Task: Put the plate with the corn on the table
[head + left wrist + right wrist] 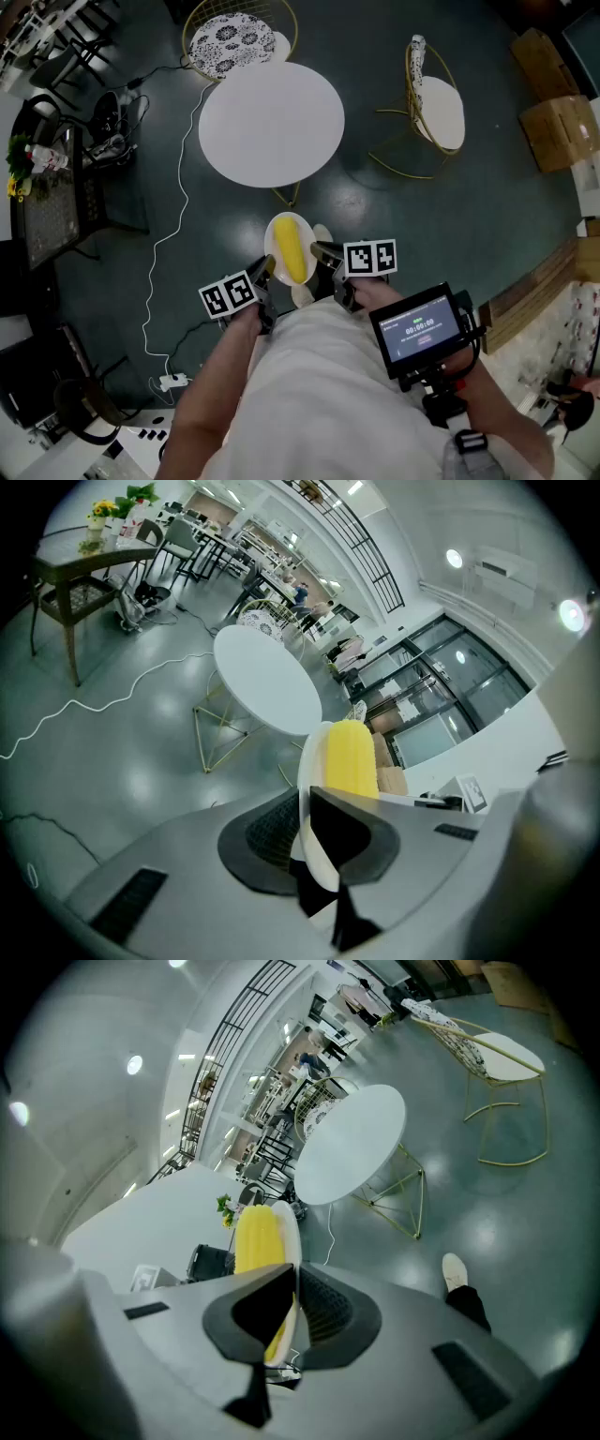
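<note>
A small white plate (277, 234) carrying a yellow corn cob (291, 249) hangs in the air between my two grippers, close to my body. My left gripper (266, 269) is shut on the plate's left rim (307, 778), and my right gripper (321, 251) is shut on its right rim (293, 1241). The corn (348, 757) lies lengthwise on the plate (255, 1234). A round white table (271, 123) stands ahead of me, a short way beyond the plate, its top bare.
Two gold wire chairs (238, 36) (433, 103) stand at the table's far and right sides. A white cable (174, 225) runs over the dark floor at left. A dark side table (49, 202) with flowers is far left; cardboard boxes (557, 127) far right.
</note>
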The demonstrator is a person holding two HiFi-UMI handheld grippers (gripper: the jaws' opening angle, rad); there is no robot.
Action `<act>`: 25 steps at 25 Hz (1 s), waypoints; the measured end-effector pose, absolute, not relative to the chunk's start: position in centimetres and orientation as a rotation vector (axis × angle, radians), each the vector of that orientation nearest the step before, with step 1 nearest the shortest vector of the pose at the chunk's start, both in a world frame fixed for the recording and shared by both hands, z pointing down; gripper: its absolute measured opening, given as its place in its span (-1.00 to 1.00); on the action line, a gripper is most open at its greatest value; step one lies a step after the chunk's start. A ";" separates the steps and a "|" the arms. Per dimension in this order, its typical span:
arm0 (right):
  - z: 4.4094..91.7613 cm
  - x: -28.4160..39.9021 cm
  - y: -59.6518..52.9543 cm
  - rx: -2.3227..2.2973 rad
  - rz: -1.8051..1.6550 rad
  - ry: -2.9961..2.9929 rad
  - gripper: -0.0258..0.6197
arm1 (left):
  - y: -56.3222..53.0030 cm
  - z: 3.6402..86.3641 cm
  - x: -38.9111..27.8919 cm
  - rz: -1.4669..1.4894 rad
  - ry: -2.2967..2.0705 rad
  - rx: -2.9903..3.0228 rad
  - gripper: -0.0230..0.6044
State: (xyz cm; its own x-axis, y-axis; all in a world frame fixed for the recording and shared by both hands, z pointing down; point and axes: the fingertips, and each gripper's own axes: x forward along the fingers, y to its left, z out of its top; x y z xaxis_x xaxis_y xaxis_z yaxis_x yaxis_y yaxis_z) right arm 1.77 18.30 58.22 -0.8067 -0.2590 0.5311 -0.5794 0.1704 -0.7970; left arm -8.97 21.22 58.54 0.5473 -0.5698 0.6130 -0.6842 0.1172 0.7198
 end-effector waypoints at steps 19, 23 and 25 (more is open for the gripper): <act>54.9 14.1 25.7 0.721 1.632 -2.196 -0.83 | 29.6 55.2 3.6 0.046 -1.145 1.535 -0.80; 54.8 15.2 26.6 0.707 1.630 -2.206 -0.83 | 30.5 55.3 4.9 0.037 -1.149 1.530 -0.80; 54.8 15.8 27.1 0.700 1.627 -2.213 -0.83 | 31.1 55.3 5.4 0.039 -1.152 1.534 -0.80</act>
State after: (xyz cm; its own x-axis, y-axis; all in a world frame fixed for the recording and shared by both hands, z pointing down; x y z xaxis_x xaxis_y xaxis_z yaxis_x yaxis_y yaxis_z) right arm 15.77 27.11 54.84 -0.8340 -0.2034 0.5129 -0.5502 0.2372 -0.8007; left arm 5.37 31.10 55.34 0.5163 -0.6242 0.5863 -0.6625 0.1427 0.7353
